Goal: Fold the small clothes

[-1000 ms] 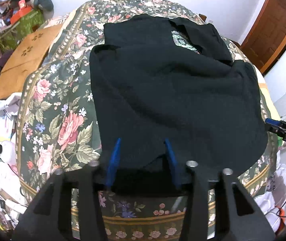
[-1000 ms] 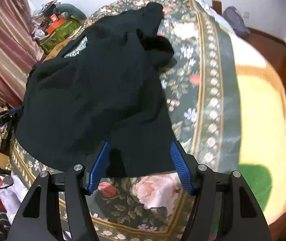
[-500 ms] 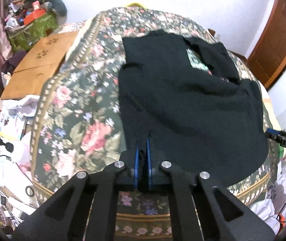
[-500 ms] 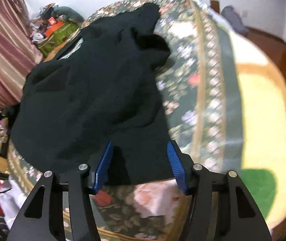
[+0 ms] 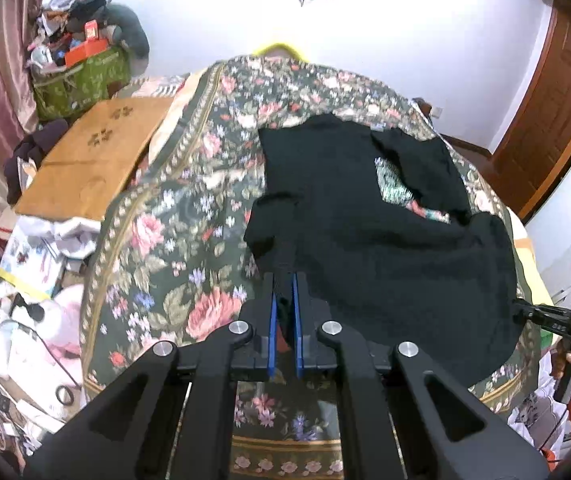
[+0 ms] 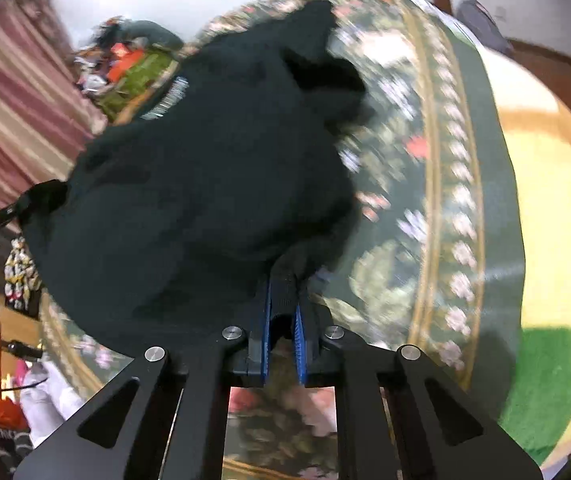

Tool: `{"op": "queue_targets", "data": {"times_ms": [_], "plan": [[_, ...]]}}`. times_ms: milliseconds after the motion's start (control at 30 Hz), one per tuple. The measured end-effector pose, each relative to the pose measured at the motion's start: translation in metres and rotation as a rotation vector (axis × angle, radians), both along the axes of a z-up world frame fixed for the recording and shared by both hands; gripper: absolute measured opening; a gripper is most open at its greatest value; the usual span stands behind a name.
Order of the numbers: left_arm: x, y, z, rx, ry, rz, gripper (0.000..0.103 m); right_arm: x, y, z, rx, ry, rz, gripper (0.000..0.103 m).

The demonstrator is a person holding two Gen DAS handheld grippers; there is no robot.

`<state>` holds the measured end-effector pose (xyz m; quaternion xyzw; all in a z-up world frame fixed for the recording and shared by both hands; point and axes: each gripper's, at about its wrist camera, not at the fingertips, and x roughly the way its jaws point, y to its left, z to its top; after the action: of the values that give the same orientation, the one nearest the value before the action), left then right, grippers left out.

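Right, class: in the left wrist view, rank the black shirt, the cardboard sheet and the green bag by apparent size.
1. black shirt, largest.
2. cardboard sheet.
3. green bag, smallest, though it sits farthest from the camera, so its true size is unsure.

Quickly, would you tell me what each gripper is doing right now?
Left gripper: shut on the black shirt's near hem.
Right gripper: just closed, shut on the black shirt's hem.
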<state>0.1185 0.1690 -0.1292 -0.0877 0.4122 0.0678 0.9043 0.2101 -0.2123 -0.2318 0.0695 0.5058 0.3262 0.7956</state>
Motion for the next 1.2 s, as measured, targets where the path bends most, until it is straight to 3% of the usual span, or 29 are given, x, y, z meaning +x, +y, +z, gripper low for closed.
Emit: {"op": "queue_targets", "data": {"times_ms": [367,500,667,833,1200], "plan": [[0.018,-0.01,0.083,0.049,-0.187,-0.019,0.005,0.01,0.019,0.125,0.093,-0.309,0.01,0.008],[0.033,-0.006,0.113,0.036,-0.25,0.012,0.005,0.023,0.017,0.158,0.096,-0.404,-0.023,0.008],[0.065,0.009,0.127,0.024,-0.262,0.071,0.005,0.051,0.019,0.178,0.072,-0.464,-0.063,0.008],[0.109,0.034,0.117,0.031,-0.224,0.137,0.005,0.093,0.031,0.176,0.02,-0.464,-0.112,0.008],[0.244,0.083,0.035,0.035,-0.059,0.208,0.005,0.197,0.052,0.13,-0.058,-0.374,-0.164,0.008]]}}
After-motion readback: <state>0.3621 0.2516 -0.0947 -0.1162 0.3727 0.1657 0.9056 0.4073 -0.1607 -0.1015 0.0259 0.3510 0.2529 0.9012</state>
